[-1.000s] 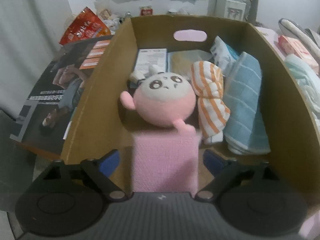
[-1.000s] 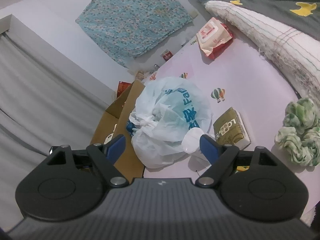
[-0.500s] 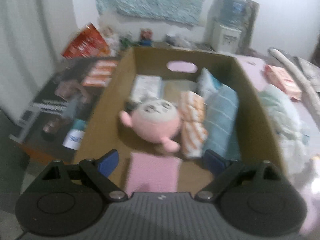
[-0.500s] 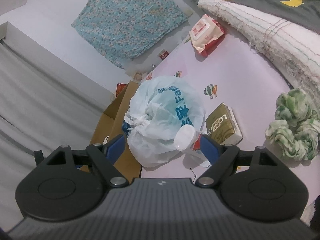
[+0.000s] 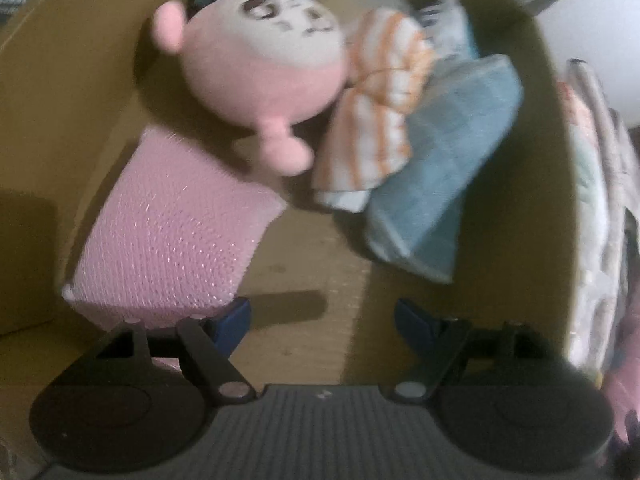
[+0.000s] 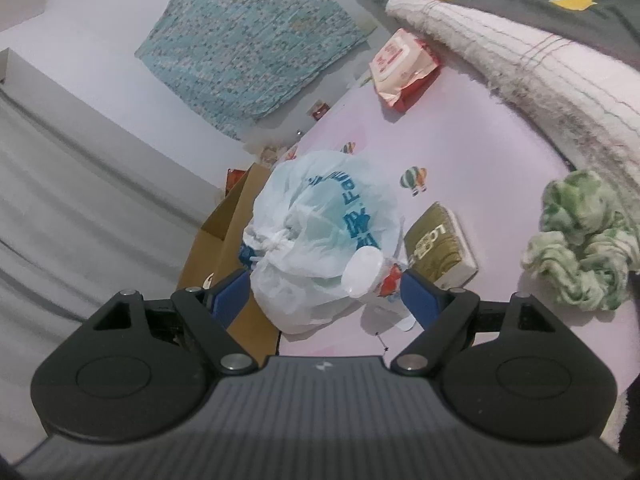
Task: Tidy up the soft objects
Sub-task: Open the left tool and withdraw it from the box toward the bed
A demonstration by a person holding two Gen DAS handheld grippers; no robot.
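Left wrist view: cardboard box (image 5: 60, 128) seen from above. Pink sponge (image 5: 172, 232) lies flat on the box floor at the near left. Just beyond it a pink plush toy (image 5: 260, 72), one foot close to the sponge's far edge. Right of the toy an orange-striped cloth (image 5: 376, 120), leaning on a folded blue towel (image 5: 436, 172) further right. Left gripper (image 5: 322, 318): jaws have just been closing but stand apart, nothing between them; the sponge sits beside the left finger, outside the gap.

Right wrist view: white plastic bag (image 6: 320, 240) on the pink bed sheet (image 6: 480, 140), a green cloth (image 6: 580, 240) at the right. Right gripper (image 6: 324, 292) wide apart, empty.
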